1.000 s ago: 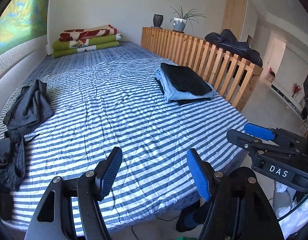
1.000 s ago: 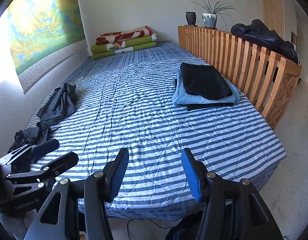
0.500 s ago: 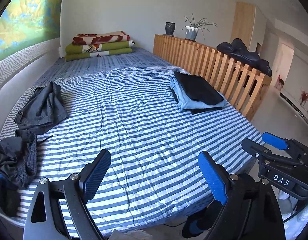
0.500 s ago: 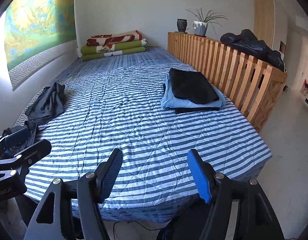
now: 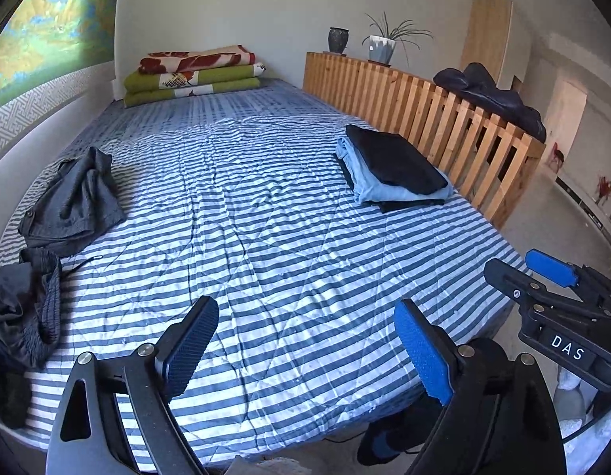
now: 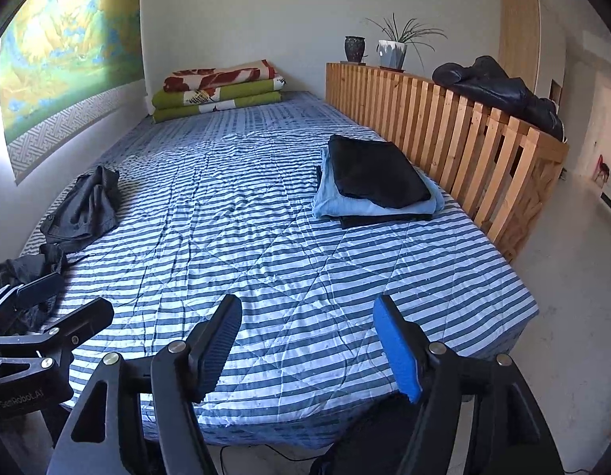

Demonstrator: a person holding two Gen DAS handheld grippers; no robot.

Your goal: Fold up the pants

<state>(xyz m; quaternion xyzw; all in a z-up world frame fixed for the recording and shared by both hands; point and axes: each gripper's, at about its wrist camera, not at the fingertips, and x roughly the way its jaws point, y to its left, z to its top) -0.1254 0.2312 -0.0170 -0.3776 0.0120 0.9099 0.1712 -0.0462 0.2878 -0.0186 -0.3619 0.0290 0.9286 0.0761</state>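
A crumpled dark grey pair of pants (image 5: 73, 202) (image 6: 85, 206) lies on the left side of the striped bed (image 5: 265, 237). A second dark garment (image 5: 20, 308) (image 6: 28, 269) is bunched at the near left edge. My left gripper (image 5: 305, 312) (image 6: 63, 301) hovers open over the bed's near edge, empty, just right of that bunched garment. My right gripper (image 6: 307, 308) (image 5: 543, 273) hangs open beside it over the near edge, also holding nothing. A folded stack of black and light blue clothes (image 5: 392, 166) (image 6: 376, 178) rests at the right side.
A wooden slatted rail (image 6: 444, 130) runs along the bed's right side, with a dark jacket (image 6: 499, 87) draped on it and two pots (image 6: 392, 51) at its far end. Folded blankets (image 5: 194, 75) lie at the head. A wall hanging (image 6: 59, 51) covers the left wall.
Both grippers' jaws have spread wider. The left gripper has shifted slightly, so the bed sits further right in its view. The clothes have not moved.
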